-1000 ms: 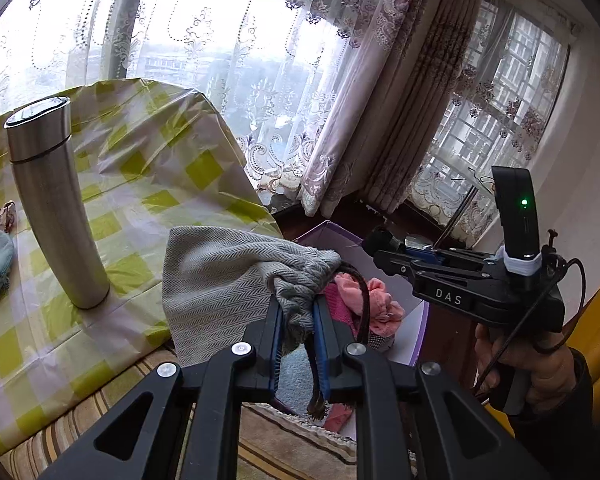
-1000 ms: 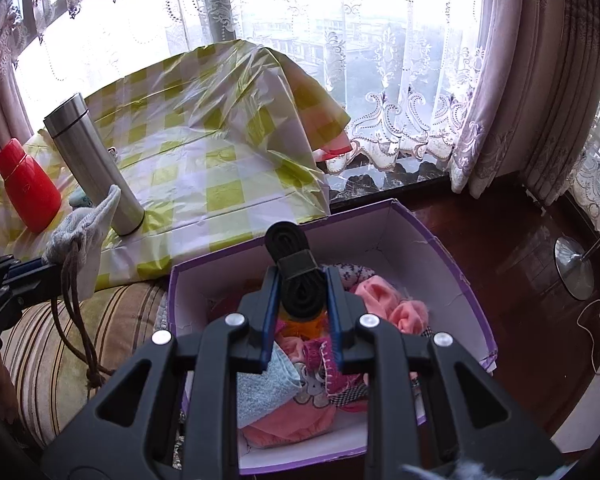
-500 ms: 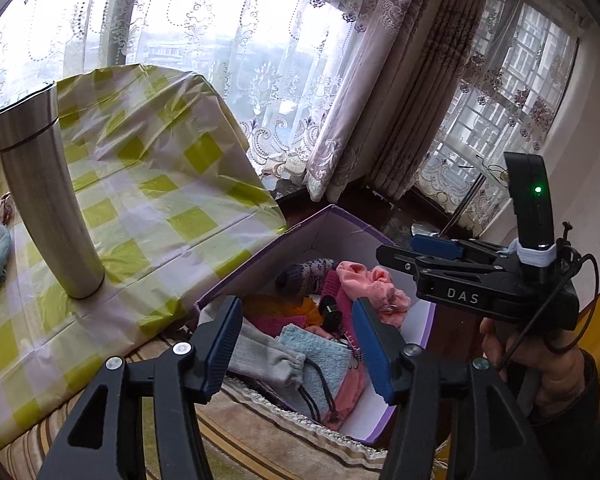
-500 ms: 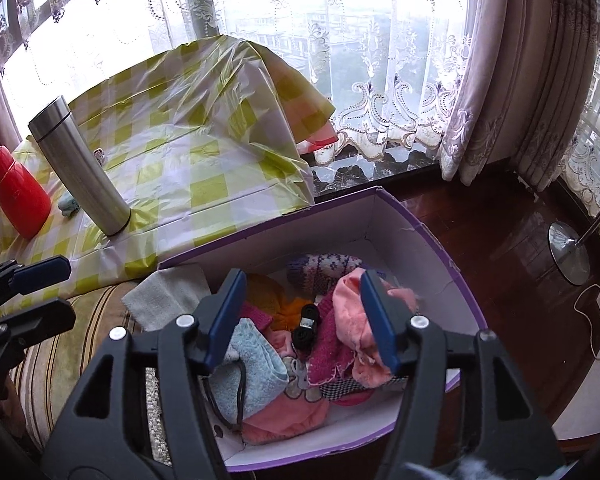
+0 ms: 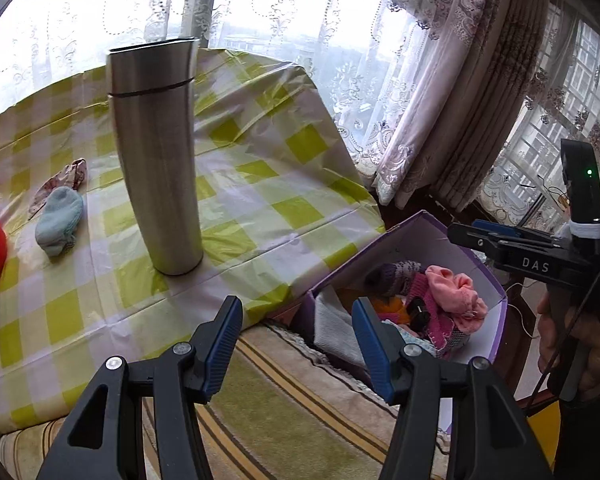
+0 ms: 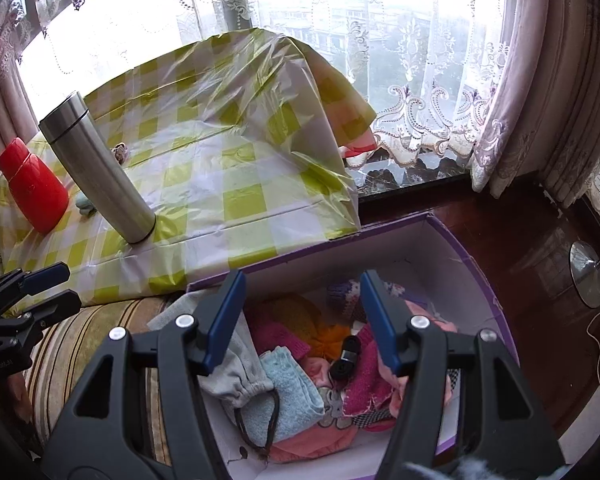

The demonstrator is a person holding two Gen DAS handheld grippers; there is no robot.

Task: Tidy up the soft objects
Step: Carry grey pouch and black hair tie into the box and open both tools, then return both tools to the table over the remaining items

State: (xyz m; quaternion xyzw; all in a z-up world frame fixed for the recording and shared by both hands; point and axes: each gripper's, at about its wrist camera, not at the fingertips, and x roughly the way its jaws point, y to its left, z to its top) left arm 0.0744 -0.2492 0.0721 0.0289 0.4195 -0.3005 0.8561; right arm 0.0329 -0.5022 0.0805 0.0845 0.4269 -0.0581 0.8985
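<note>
Purple-edged, the box (image 6: 452, 240) already holds a heap of soft things: a grey drawstring pouch (image 6: 240, 376) against its near-left wall, a pale blue cloth (image 6: 288, 384), pink knits (image 6: 364, 380) and a small black band (image 6: 346, 358) on top. Both drops look done. The right gripper (image 6: 302, 318) hangs over the box, and the left gripper (image 5: 296, 346) points at the worktop's (image 5: 260, 184) edge beside it; each has just been opening, its fingers now spread with nothing between them. A blue sock (image 5: 59, 220) and a patterned scrap (image 5: 66, 178) lie on the checked worktop, left of the steel flask (image 5: 156, 160), well apart from the box. Fetching them seems next: the left gripper should pass round the flask without tipping it, then pinch the sock.
</note>
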